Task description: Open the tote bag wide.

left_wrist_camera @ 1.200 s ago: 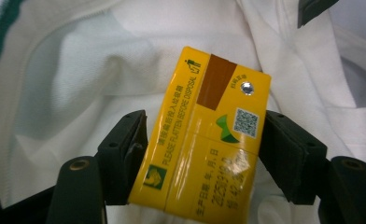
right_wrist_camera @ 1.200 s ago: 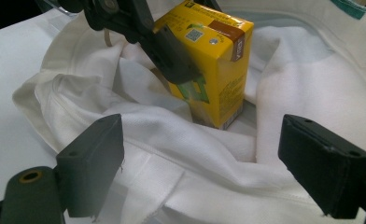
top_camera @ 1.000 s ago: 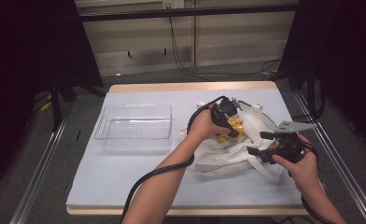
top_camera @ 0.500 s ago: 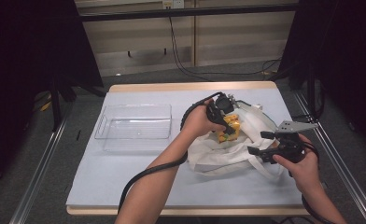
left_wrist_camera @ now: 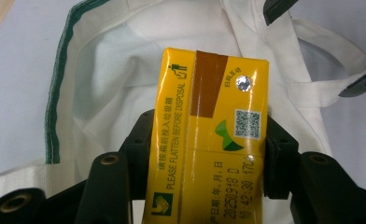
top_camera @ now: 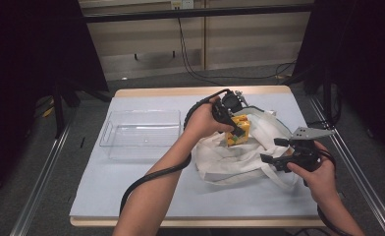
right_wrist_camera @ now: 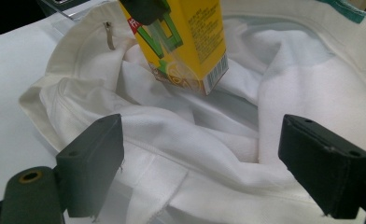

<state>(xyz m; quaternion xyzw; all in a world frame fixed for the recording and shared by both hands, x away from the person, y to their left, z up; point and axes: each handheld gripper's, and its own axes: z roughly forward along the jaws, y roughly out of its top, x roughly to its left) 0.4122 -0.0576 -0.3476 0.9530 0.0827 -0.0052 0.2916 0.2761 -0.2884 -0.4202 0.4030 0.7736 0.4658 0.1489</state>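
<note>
Yellow drink carton [left_wrist_camera: 208,140] clamped in left hand-held gripper [top_camera: 234,129] above white bag [top_camera: 239,157]; right hand-held gripper [right_wrist_camera: 204,168] (jaws apart).

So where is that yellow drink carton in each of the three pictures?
High view: yellow carton right of centre, above the white bag.
Left gripper view: centre, clamped between the black jaws.
Right gripper view: top centre, hanging over the bag.
Shared landmark: the white bag.

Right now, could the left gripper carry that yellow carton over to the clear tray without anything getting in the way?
Probably yes. The left gripper is shut on the yellow carton, which looks lifted out of the white bag. The clear tray sits to its left with bare table between them, and the right gripper is on the other side.
</note>
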